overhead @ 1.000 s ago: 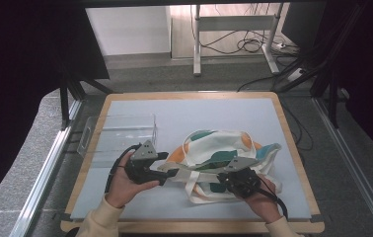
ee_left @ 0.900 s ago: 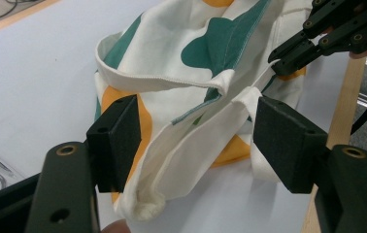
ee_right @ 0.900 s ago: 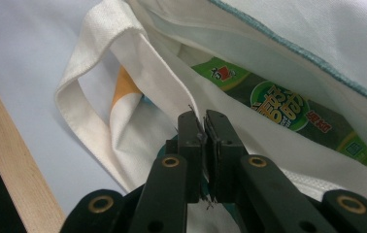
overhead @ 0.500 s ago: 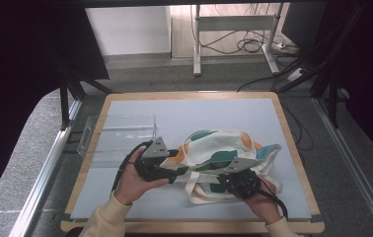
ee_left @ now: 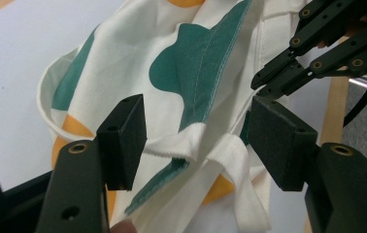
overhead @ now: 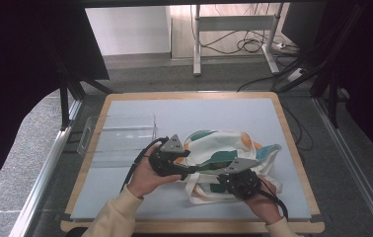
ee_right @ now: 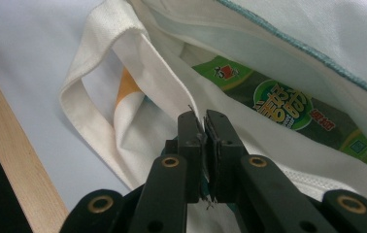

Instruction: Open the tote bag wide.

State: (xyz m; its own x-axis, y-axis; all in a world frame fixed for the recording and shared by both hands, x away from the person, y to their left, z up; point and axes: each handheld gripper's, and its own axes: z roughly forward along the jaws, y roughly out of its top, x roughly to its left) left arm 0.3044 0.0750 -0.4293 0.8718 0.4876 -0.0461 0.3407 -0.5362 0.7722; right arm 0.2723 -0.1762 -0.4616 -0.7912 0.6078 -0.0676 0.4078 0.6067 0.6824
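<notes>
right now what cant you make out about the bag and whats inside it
- Green packet, right gripper view: the tote bag hides its ends; print too small to read.
- High view: bag mouth hidden behind the left gripper and right gripper.
- Left gripper view: bag handle cut off at the bottom edge.

We saw the table [overhead: 140, 202] evenly and brightly lit from above in the high view, with dark surrounds on both sides of it and only soft shadows under the hands. In the left claw view, the near black pads [ee_left: 123, 141] looked slightly soft, while the cloth bag [ee_left: 191, 63] beyond them stayed sharp, without glare.
</notes>
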